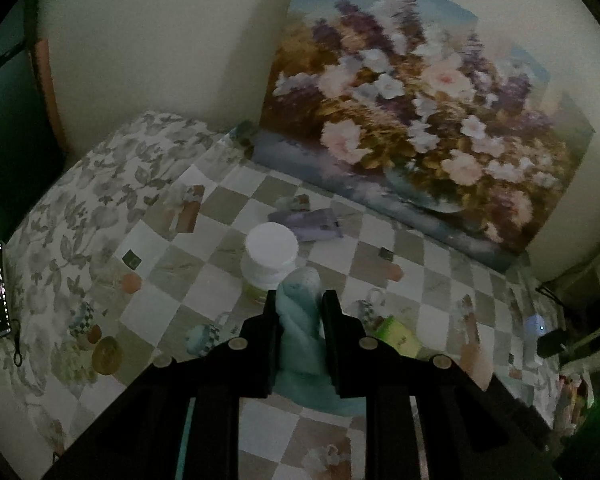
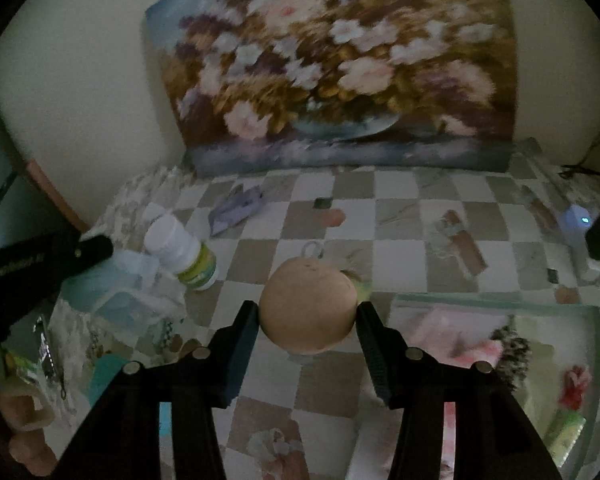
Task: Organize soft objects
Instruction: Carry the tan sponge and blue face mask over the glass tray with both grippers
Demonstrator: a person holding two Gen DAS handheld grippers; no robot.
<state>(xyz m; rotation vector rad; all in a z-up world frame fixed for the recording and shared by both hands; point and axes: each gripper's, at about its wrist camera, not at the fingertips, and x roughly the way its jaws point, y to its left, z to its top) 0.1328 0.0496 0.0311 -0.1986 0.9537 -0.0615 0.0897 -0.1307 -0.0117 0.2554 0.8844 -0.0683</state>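
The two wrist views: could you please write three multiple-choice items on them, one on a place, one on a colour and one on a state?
1. Where does the flower painting stand?
A. flat in the middle of the table
B. at the table's far edge, against the wall
C. inside the clear tray

2. What colour is the cap of the bottle?
A. white
B. red
C. black

3. What is the state of the right gripper?
A. open with nothing between its fingers
B. out of view
C. shut on the tan ball

Key: 1 B, since the painting rises upright behind the checkered tablecloth with the pale wall behind it; 2 A, since the left wrist view shows a white cap from above; 3 C, since both fingers press the ball's sides. The left gripper likewise pinches the teal cloth.
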